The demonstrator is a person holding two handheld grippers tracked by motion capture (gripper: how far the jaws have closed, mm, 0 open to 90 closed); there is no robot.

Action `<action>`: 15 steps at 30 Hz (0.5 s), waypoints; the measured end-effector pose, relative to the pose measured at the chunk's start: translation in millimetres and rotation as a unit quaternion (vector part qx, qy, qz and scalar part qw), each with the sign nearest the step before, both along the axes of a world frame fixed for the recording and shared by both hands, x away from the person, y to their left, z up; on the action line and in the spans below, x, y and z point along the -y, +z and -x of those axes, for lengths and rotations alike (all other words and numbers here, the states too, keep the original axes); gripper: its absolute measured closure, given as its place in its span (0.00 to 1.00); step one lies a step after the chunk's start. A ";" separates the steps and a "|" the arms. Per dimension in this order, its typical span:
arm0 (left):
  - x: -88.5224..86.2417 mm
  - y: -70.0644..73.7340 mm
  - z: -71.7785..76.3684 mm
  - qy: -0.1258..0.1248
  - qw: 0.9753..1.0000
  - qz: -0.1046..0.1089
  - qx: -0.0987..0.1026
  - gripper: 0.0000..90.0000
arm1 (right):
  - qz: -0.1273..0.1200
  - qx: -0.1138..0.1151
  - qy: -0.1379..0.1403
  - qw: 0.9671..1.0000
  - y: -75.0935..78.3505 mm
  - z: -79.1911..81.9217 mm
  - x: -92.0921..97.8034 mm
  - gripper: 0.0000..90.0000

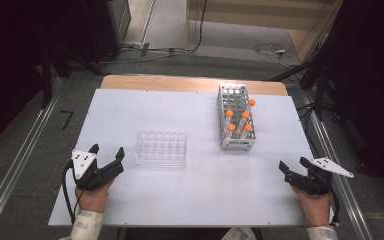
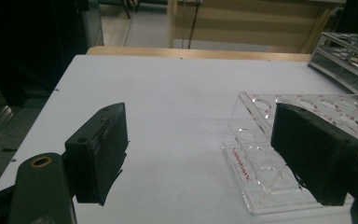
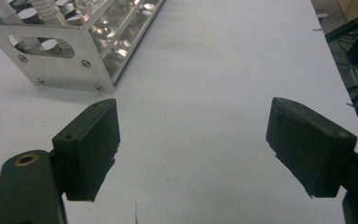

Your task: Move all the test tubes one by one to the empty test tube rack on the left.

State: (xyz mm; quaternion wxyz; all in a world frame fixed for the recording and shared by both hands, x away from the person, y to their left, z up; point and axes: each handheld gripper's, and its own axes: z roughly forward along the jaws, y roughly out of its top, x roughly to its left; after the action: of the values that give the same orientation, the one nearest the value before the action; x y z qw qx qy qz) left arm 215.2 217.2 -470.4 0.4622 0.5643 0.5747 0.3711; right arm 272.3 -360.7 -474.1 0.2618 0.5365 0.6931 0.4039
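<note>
left black two-jaw gripper (image 1: 107, 151) low at the near left of the table, jaws spread wide, nothing between them, pointing forward and slightly right. left hand (image 1: 94, 196) grips it from behind, patterned sleeve at the wrist. right black two-jaw gripper (image 1: 294, 163) at the near right edge, jaws also wide apart and empty, pointing forward-left. right hand (image 1: 316, 206) holds it from below.
</note>
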 end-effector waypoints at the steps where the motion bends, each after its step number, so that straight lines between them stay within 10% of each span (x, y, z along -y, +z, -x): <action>1: -1.0 -0.3 -0.4 0.000 1.000 0.003 0.001 0.22 | 0.000 0.000 0.000 1.000 0.0 0.0 0.0 0.16; 15: -0.4 -1.9 -1.7 -0.003 1.000 0.003 -0.005 0.22 | 0.006 -0.004 0.013 1.000 -0.4 -4.0 -12.4 0.15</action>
State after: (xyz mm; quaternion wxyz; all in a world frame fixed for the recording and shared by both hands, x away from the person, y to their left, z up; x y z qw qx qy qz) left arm 217.0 217.6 -472.2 0.4622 0.5667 0.5760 0.3652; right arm 276.3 -348.3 -474.4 0.2568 0.5272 0.7036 0.4014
